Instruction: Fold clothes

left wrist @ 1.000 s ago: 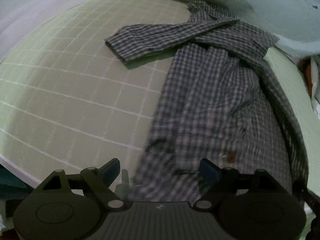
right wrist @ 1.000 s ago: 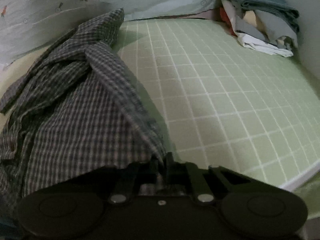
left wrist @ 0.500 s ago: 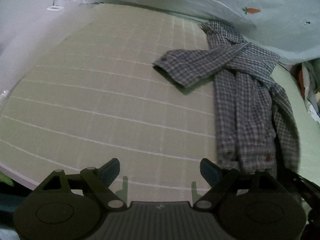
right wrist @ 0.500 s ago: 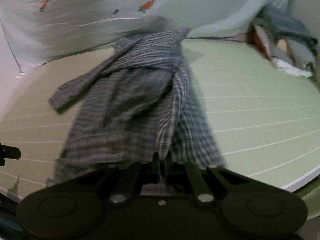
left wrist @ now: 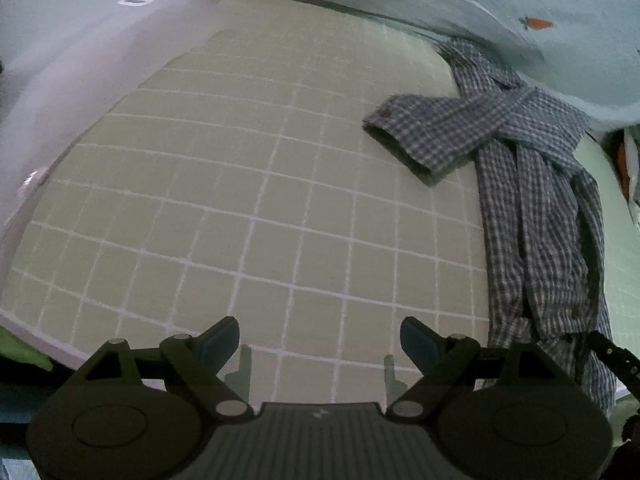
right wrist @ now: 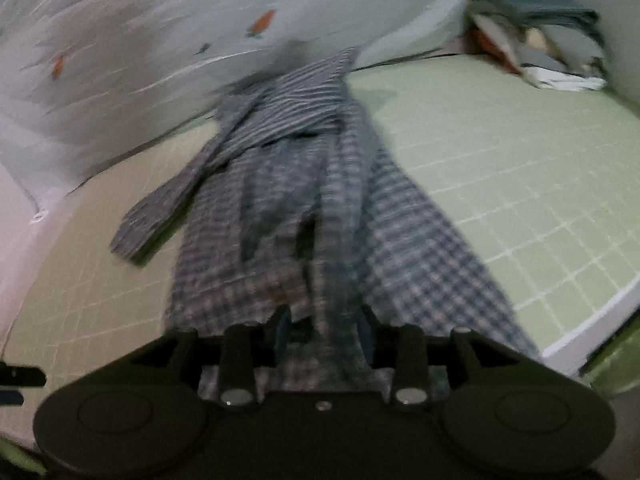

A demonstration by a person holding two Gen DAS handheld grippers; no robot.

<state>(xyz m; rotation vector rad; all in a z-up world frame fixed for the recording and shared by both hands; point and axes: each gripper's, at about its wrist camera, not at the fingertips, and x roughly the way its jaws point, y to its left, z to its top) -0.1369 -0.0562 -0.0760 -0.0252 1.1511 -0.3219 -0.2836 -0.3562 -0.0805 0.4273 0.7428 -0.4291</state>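
Shirt (left wrist: pixel 536 216) is limp and light: pinch hem or cuff. Your right gripper (right wrist: pixel 324 334) just opened, hem loose between jaws; left gripper (left wrist: pixel 320 340) wide, empty.

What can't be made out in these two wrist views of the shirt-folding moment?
- Right wrist view: motion blur smears the blue-and-white checked cotton shirt; whether the right hand-held gripper, its jaws just opening, still touches the hem is unclear.
- Right wrist view: the clothes pile in the far corner is too blurred to sort.
- Left wrist view: the shirt's right side is cut off by the edge.
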